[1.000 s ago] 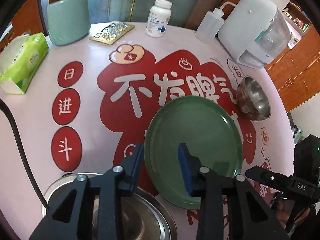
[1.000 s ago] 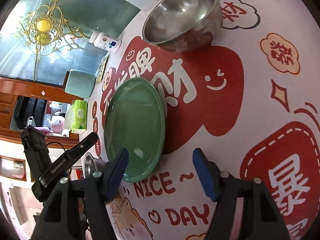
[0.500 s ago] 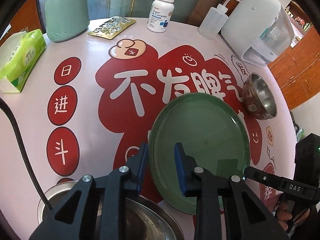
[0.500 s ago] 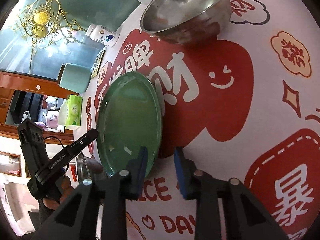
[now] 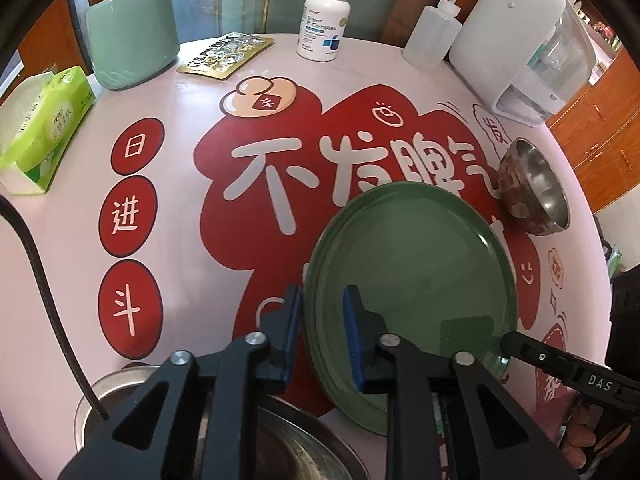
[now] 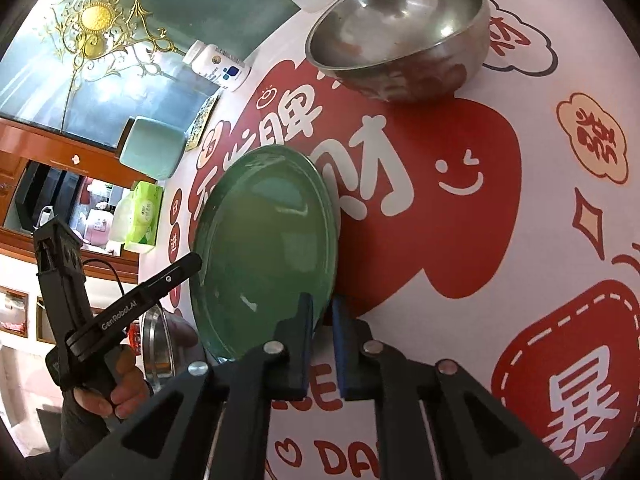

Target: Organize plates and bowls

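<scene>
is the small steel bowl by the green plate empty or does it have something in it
Empty. The right wrist view looks straight into the small steel bowl and shows only bare, shiny metal; it stands upright on the table, apart from the green plate.

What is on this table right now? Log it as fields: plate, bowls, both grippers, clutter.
plate: green plate, mid-table, empty
left gripper: shut on the plate's near-left rim
right gripper: shut on the plate's opposite rim
plate lifted: cannot tell
small steel bowl: upright, beyond the plate, apart from it
large steel dish: at the near edge, under the left gripper
clutter at far edge: tissue pack, green container, blister pack, pill bottle, squeeze bottle, white appliance
</scene>
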{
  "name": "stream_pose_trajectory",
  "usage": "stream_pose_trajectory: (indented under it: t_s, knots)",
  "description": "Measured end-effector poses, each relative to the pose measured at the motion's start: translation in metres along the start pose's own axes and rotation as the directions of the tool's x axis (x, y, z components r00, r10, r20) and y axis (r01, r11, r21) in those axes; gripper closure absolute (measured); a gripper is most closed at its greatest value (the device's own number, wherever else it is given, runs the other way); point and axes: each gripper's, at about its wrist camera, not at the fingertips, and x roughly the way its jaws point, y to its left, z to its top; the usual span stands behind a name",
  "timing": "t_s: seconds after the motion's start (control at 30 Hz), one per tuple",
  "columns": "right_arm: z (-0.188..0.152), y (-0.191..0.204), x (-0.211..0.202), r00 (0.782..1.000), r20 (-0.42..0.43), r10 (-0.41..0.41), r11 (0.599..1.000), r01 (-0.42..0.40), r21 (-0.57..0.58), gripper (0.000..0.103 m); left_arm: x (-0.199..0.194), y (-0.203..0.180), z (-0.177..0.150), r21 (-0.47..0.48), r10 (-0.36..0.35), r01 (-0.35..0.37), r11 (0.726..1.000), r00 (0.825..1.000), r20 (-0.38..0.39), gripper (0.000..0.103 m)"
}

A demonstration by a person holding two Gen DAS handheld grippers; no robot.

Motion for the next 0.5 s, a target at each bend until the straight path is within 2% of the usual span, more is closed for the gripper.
stream_pose_trajectory:
  t_s: [0.03, 0.17, 0.5]
  knots:
    - [-0.0002, -0.0005, 0.0001, 1.000, 0.000, 0.000, 1.000, 0.000, 0.000, 0.095, 0.0021, 0.0004, 0.0000, 0.004, 0.014, -0.014, 1.000, 1.000, -0.008, 0.093]
    - [0.0000, 0.0004, 0.0009, 1.000, -0.001, -0.006, 1.000, 0.006, -0.008, 0.095, 0.0071, -0.0020, -0.0015, 0.020, 0.039, -0.039, 0.999, 0.999, -0.025, 0.094]
    - [0.0000, -0.0001, -0.0031, 1.000, 0.018, -0.004, 1.000, 0.004, -0.013, 0.095, 0.0001, -0.0009, -0.0027, 0.025, 0.001, -0.001, 1.000, 1.000, -0.007, 0.094]
